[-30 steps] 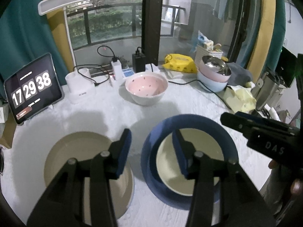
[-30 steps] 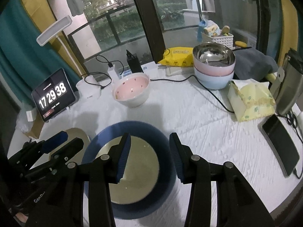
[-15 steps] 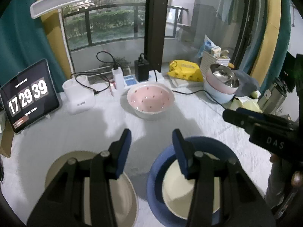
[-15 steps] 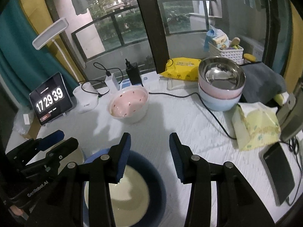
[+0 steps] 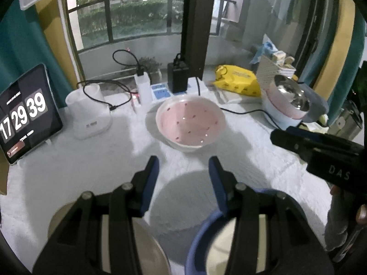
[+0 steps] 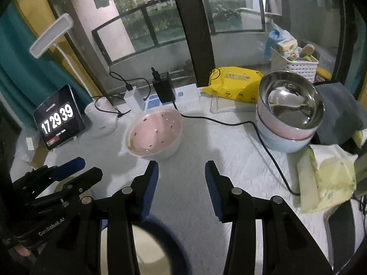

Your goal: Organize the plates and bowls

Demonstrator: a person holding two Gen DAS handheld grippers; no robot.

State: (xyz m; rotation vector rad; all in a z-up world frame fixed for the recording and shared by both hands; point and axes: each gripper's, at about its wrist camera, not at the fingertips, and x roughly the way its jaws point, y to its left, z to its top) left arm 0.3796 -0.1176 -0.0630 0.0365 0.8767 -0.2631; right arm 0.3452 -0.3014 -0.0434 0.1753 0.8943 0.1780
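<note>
A pink spotted bowl (image 5: 190, 123) (image 6: 154, 134) sits mid-table, ahead of both grippers. A stack of bowls with a steel one on top (image 5: 287, 105) (image 6: 290, 111) stands at the right. A blue plate with a cream plate on it (image 5: 206, 247) (image 6: 156, 247) lies under the grippers, beside a beige plate (image 5: 146, 252). My left gripper (image 5: 183, 171) is open and empty above the plates. My right gripper (image 6: 181, 178) is open and empty; it also shows in the left wrist view (image 5: 321, 151).
A tablet clock (image 5: 21, 114) stands at the left, with a white container (image 5: 88, 114), chargers and a black cable (image 6: 229, 121) behind. A yellow wipes pack (image 6: 236, 83), a tissue pack (image 6: 325, 181) and a white basket (image 6: 296, 63) are on the right.
Both grippers have pulled up and back from the plates, so the plates slid to the bottom of each view and the pink bowl now sits ahead. Both stay open.
</note>
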